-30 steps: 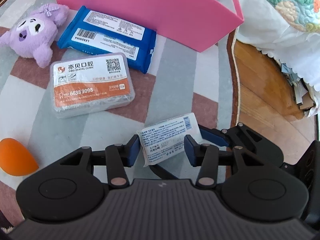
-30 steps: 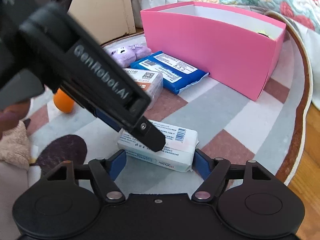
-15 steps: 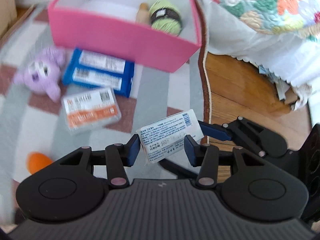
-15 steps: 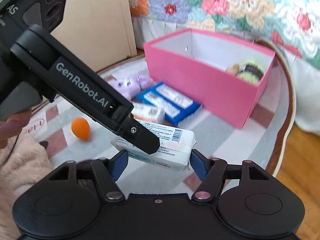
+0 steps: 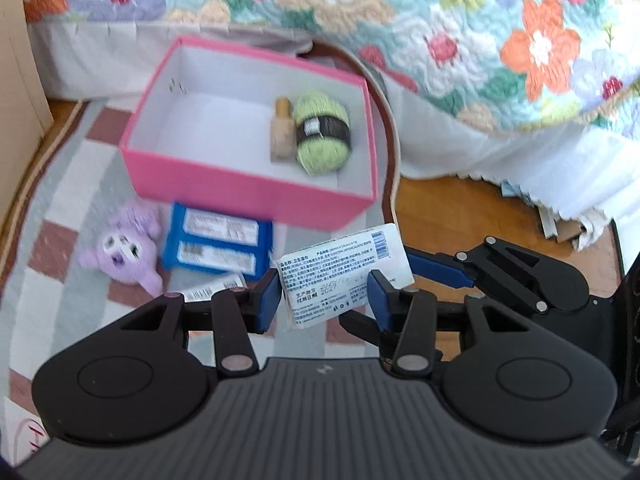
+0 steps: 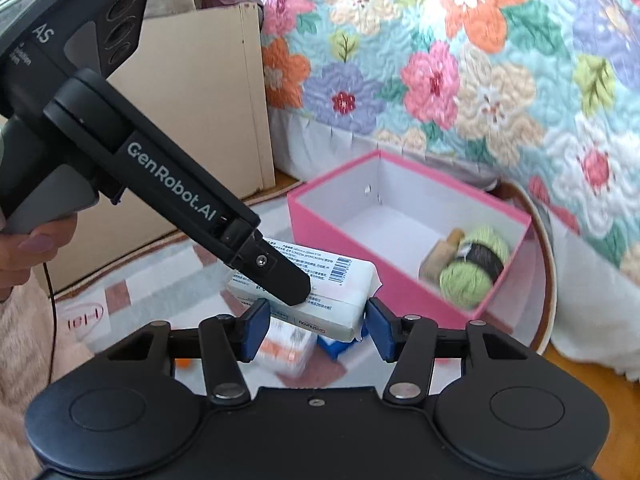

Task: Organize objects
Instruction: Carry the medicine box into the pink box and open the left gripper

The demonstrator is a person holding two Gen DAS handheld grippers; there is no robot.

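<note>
Left hand-held gripper (image 5: 324,300) pinches the white soft-plastic wet-wipe pack (image 5: 344,276), lifted clear of the checked woven rug (image 5: 60,208). Right hand-held gripper (image 6: 314,330) has just been closing; its blue pads sit against the pack ends. Step in hand: carry. Next: advance over the pink rectangular cardboard box (image 5: 240,184), lower into its empty left half, then release.

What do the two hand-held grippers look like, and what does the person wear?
Both grippers, left and right, are black with blue finger pads. The left one's side reads "GenRobot.AI" in white, and a thin black cable hangs below. A fluffy pink sleeve shows.
</note>
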